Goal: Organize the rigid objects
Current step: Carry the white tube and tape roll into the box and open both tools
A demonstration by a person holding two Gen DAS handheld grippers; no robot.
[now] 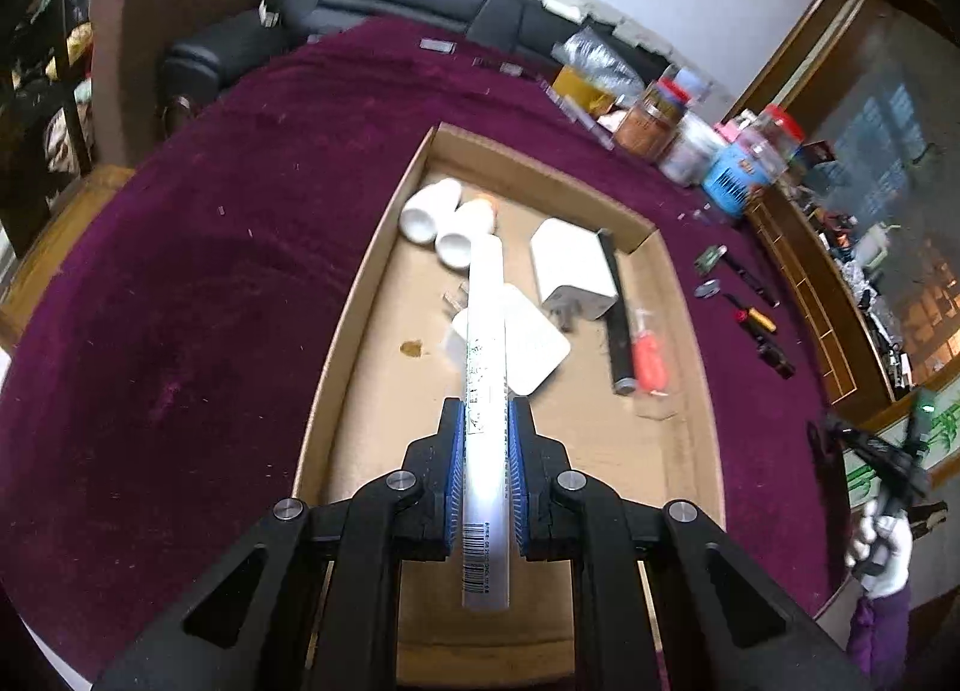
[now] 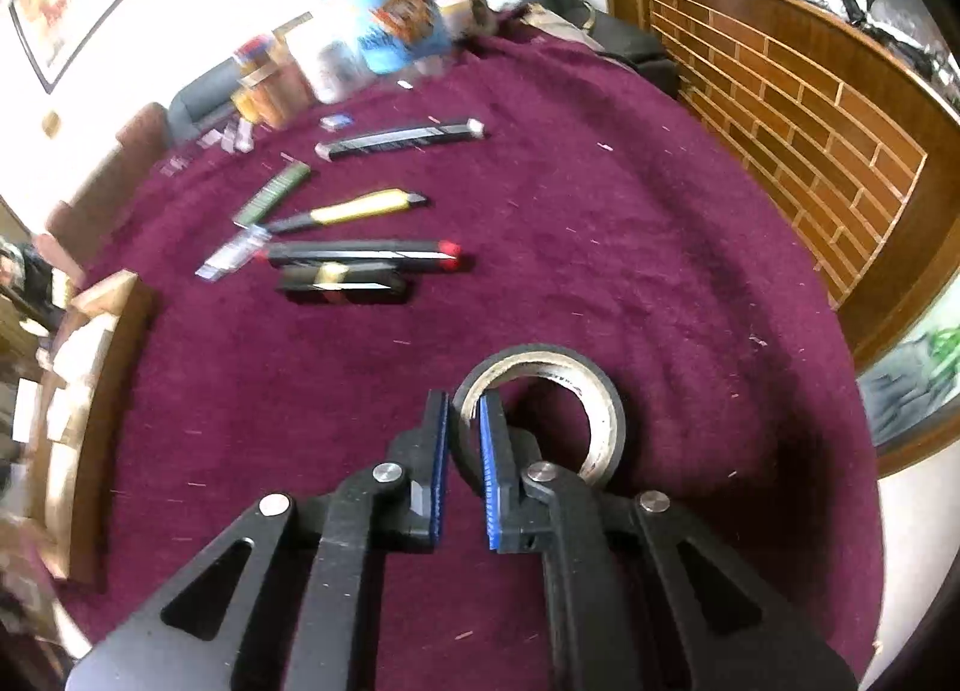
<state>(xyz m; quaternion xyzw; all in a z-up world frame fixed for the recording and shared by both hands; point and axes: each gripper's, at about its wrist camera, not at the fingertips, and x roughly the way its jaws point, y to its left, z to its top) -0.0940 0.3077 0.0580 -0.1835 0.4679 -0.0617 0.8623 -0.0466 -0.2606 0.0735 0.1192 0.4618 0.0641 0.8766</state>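
Note:
My left gripper (image 1: 486,409) is shut on a long white tube (image 1: 485,331) with a barcode near its back end. The tube points away from me above a shallow cardboard tray (image 1: 390,421). In the tray lie two white bottles (image 1: 429,208), a white charger (image 1: 573,268), a flat white square piece (image 1: 534,349), a black cylinder (image 1: 618,319) and a red screwdriver (image 1: 651,358). My right gripper (image 2: 465,397) is shut on the wall of a black tape roll (image 2: 543,356) on the maroon cloth, with one finger inside the ring and one outside.
Beyond the tape lie a black knife with red ends (image 2: 360,256), a yellow-handled knife (image 2: 354,209), a green cutter (image 2: 273,193) and a long black stick (image 2: 399,139). Jars (image 2: 384,37) crowd the table's far edge. A wooden cabinet (image 2: 780,109) stands to the right.

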